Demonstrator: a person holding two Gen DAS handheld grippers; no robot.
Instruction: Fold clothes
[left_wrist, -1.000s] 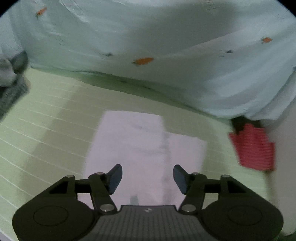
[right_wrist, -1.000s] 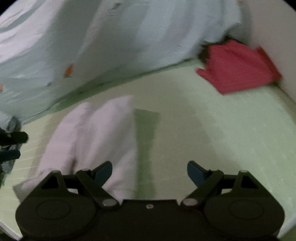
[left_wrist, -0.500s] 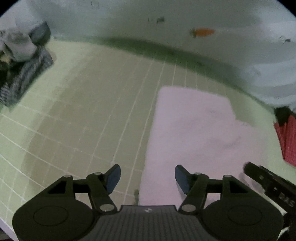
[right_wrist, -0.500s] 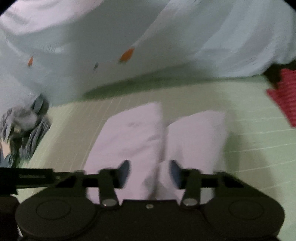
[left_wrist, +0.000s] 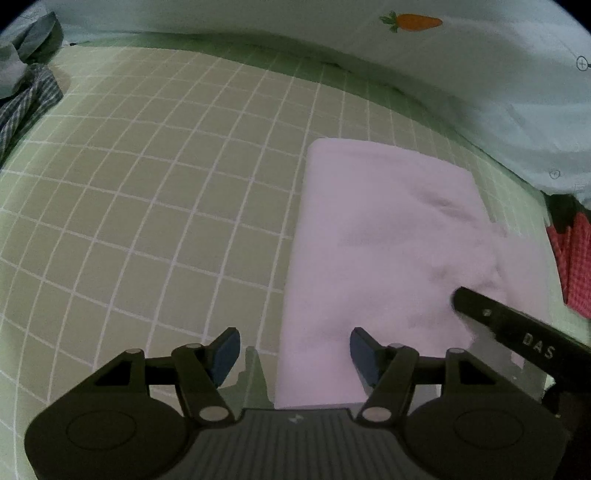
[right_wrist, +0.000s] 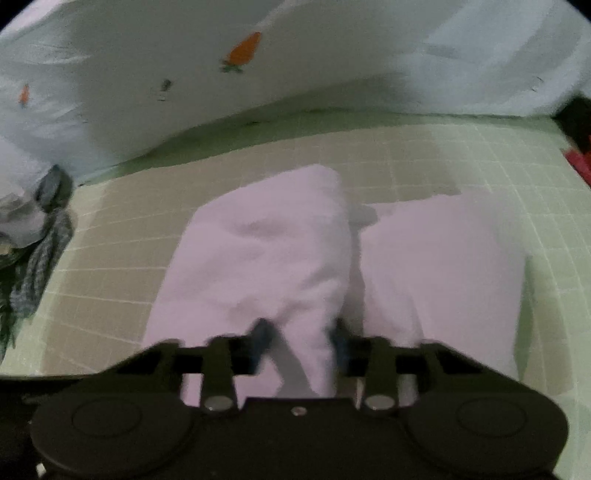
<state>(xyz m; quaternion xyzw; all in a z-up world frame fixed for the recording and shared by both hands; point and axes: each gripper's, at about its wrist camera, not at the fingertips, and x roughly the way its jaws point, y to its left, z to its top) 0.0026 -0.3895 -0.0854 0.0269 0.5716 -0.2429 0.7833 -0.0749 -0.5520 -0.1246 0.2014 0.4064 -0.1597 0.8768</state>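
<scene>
Green checked bedding (left_wrist: 155, 206) spreads under both views, with a pale carrot-print quilt (left_wrist: 461, 85) heaped along its far side. Going from the tongs outward: the right tongs (right_wrist: 301, 341) are pinching a raised fold of the pale lilac garment (right_wrist: 258, 258) near its close edge, though blur hides how firmly the cloth is gripped. The left tongs (left_wrist: 293, 352) are spread and hold nothing, hovering over the garment's left border, one finger above the bare sheet and the other above the cloth. The garment lies flat in the middle of the bed, already narrowed into two long panels side by side with a seam-like gap between them. A likely next step is folding the near end over toward the far end, so the right tongs should probably lift only enough to clear the layer beneath and carry the edge straight along the panel's length. The left tongs would do well to take the matching corner, keeping the folded edge square. Pulling sideways risks undoing the two panels. A grey checked heap (left_wrist: 26, 96) at far left and a red garment (left_wrist: 572, 266) at right lie well apart from this work.
</scene>
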